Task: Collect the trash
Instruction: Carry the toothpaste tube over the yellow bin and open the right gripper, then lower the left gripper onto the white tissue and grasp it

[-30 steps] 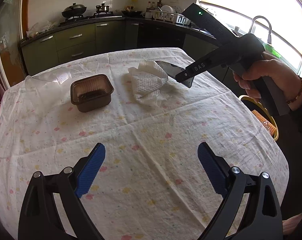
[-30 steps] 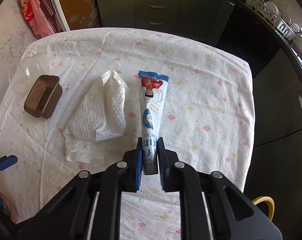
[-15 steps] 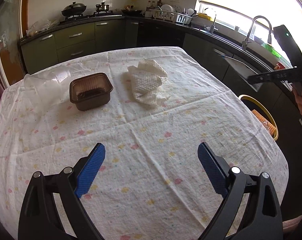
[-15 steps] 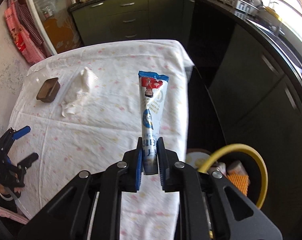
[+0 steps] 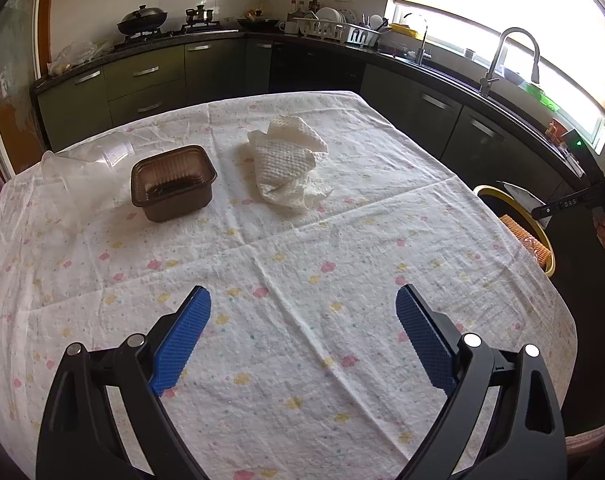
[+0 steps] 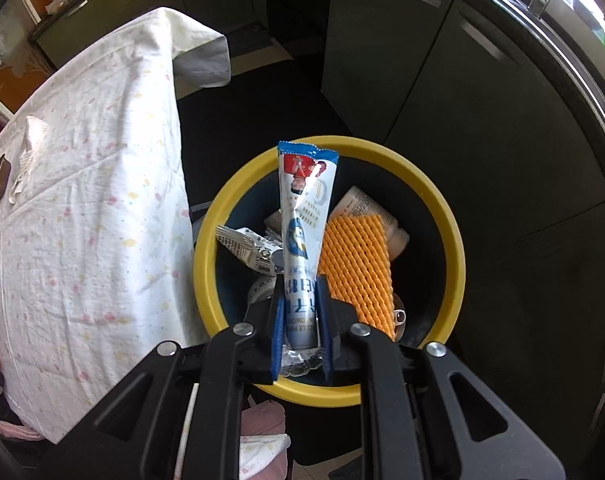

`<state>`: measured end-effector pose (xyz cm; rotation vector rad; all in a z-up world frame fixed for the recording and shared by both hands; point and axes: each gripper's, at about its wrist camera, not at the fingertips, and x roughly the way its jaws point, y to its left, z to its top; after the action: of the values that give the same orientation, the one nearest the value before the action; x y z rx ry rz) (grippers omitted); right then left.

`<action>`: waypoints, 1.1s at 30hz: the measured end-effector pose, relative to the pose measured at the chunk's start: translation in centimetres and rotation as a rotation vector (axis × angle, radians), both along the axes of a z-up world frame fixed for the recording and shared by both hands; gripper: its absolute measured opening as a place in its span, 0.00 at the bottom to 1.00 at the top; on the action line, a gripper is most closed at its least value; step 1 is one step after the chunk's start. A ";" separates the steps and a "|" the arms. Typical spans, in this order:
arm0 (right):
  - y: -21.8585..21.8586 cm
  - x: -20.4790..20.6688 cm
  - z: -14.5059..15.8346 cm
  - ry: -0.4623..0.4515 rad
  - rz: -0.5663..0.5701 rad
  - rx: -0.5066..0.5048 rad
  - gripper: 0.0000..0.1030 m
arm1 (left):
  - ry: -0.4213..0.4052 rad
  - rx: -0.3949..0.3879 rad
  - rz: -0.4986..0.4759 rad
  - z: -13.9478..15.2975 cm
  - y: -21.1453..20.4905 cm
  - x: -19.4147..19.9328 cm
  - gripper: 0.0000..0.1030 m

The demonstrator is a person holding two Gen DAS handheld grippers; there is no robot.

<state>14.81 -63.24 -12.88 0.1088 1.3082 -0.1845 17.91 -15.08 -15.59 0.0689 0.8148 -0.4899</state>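
Now the right gripper is clamped on the lower end of a white-blue wrapper, which sticks up between its blue pads over the yellow-rimmed bin beside the table. Left gripper hangs spread wide, empty, above the tablecloth; paper towel and brown tray lie far ahead of it.

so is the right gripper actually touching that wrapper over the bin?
Touching. The right wrist view shows the right gripper with both blue pads pressed against the lower end of the wrapper, holding it above the yellow-rimmed bin.
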 end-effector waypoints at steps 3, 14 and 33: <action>-1.2 0.7 -0.5 -0.009 -0.059 -0.008 0.24 | 0.002 -0.003 0.000 0.0 0.0 0.1 0.90; 0.8 -3.4 2.4 -0.135 -0.059 0.001 0.42 | 0.022 -0.007 -0.030 -0.2 -0.7 -0.1 0.90; 7.9 -2.8 3.1 -0.236 0.164 0.138 0.48 | 0.102 0.077 -0.053 3.2 -7.6 9.0 0.90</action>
<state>12.03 -55.29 -9.78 0.1359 1.0876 0.0575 26.88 -22.67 -12.37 0.1377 0.9342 -0.5147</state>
